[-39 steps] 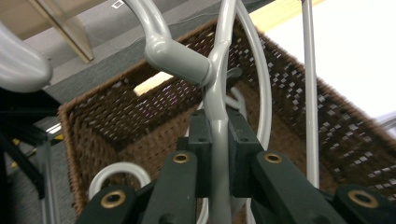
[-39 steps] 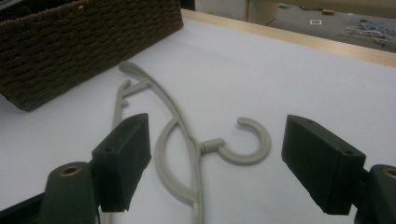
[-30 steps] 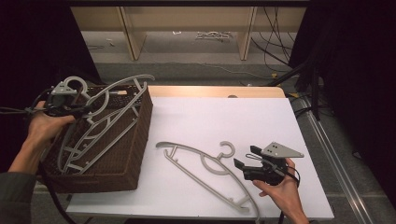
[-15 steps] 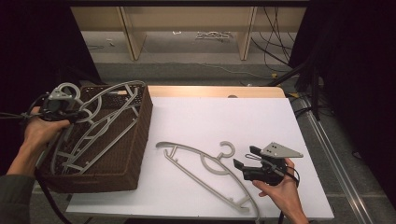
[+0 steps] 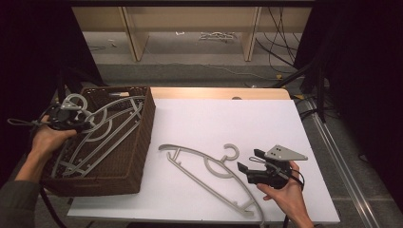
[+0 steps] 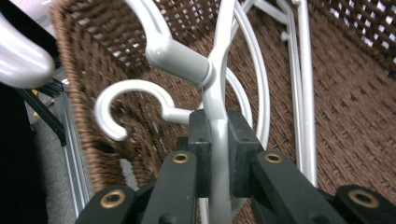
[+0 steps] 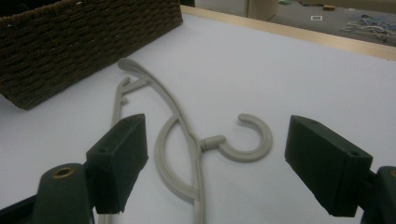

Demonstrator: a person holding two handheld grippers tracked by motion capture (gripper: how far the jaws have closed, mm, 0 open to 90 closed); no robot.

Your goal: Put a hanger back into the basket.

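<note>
Your left gripper [image 5: 71,116] sits at the near left corner of the wicker basket [image 5: 138,156], and its fingers [image 6: 201,154] are closed tight on the neck of a grey hanger [image 6: 217,70]. In the left gripper view the thin stem runs straight up between the two pads, with the collar of the hook just above them and the hook curling away to the upper left. Beyond the fingers, the hanger's arms spread down into the basket, lying across its woven floor. A second hanger [image 6: 128,100] lies under the first, its hook showing just to the left of the fingers.

Your right gripper [image 5: 254,168] is low over the white worktop [image 5: 214,118], well apart from the basket. Its fingers [image 7: 119,158] are spread wide and hold nothing. A loose hanger [image 7: 187,135] lies flat on the worktop right ahead of them: in the right gripper view its hook sits between the two pads and a little beyond, while its curved shoulder passes close to the left pad. The basket's side wall stands farther off, past the left finger.
</note>
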